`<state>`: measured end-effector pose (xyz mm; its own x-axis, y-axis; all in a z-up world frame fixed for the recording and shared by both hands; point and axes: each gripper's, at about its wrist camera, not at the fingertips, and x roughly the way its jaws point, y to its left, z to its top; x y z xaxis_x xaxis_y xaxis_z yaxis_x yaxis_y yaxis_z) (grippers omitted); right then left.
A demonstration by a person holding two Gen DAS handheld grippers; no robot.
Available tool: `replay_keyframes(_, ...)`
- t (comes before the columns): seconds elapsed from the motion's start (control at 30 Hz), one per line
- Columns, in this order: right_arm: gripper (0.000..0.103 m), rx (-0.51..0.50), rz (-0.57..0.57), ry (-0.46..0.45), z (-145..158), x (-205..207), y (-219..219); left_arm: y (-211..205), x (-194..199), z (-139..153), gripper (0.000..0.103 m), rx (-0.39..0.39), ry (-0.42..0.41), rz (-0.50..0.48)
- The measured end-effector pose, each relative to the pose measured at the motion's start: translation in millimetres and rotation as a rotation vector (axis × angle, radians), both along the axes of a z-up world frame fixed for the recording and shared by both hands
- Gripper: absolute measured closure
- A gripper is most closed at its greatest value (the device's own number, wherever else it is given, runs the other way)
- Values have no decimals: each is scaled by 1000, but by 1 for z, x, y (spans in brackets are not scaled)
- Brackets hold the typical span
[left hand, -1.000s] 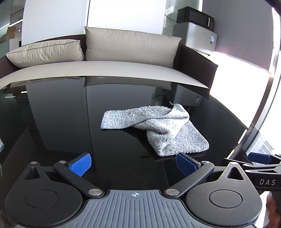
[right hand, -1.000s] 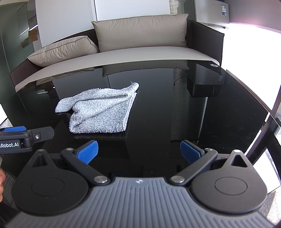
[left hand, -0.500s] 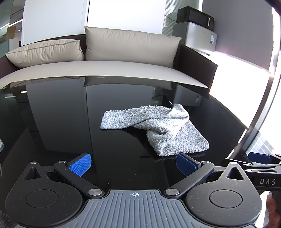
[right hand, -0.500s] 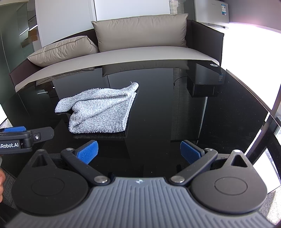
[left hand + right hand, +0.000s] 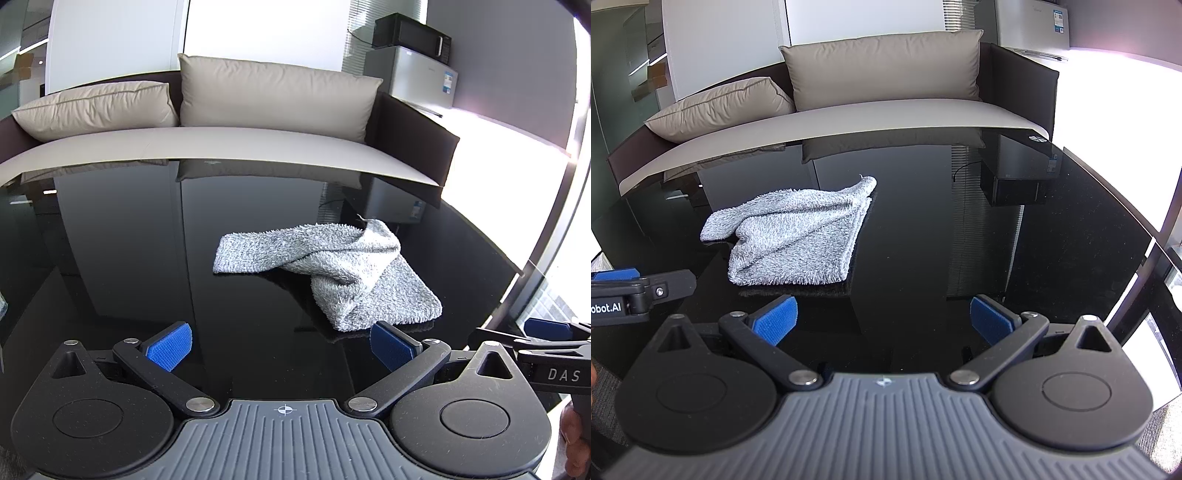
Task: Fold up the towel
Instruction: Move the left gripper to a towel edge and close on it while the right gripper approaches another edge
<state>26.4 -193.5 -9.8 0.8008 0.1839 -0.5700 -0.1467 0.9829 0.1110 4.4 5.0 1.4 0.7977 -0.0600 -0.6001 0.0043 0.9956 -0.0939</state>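
The grey terry towel (image 5: pixel 328 266) lies crumpled on the glossy black tabletop (image 5: pixel 147 258), toward the middle and a little to the right of the left tool (image 5: pixel 280 347). In the right wrist view the same towel (image 5: pixel 794 236) sits ahead and to the left of the right tool (image 5: pixel 884 319). Both tools are spread wide and hold nothing; neither touches the cloth, though the left tool's right pad (image 5: pixel 391 349) is just beside the near corner. The towel is bunched, one end twisted over the other in a loose roll, with no clean edges aligned. By my reading the folding has not begun: the towel likely needs spreading flat first, then folding.
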Motion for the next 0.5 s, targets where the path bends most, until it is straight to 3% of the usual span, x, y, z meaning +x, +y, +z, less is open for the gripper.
replay_keyframes(0.5, 1, 15, -24, -16, 5, 28, -15, 14, 34, 0, 1, 22, -1, 6)
